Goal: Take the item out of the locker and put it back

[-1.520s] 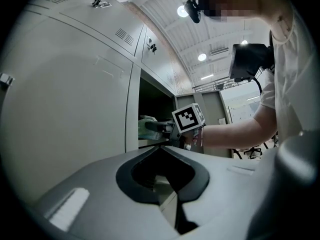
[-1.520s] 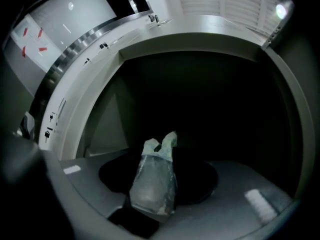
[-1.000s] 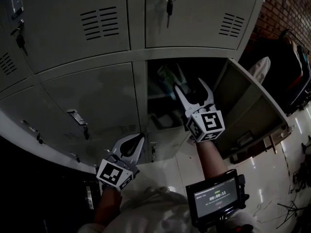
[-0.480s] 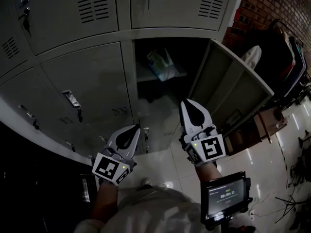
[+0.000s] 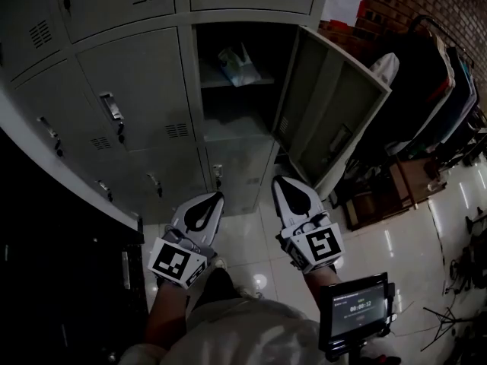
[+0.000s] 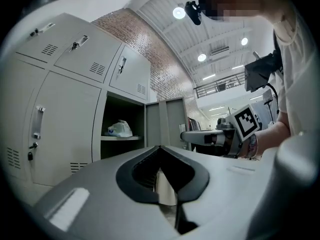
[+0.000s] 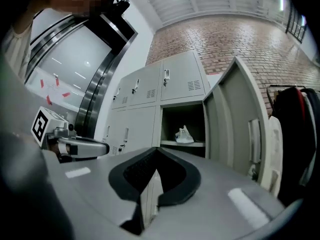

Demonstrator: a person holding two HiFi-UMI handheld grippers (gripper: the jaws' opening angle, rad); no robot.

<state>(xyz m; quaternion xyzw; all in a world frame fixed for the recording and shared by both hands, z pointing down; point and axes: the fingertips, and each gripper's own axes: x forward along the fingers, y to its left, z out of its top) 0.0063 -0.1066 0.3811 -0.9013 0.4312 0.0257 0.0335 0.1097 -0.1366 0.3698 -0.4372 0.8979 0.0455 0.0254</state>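
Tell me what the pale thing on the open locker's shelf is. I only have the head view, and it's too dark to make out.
Observer: The right gripper view shows it clearly: a white plastic bag, resting on the shelf with its bunched top pointing up.
Operator: Is either gripper holding anything?
Observer: Not the left. The left gripper view shows the left gripper with its jaws together and nothing between them.
Operator: And the right one?
Observer: In its own view the right gripper is shut too, tips meeting with nothing pinched, and the bag lies ahead of it, well apart.
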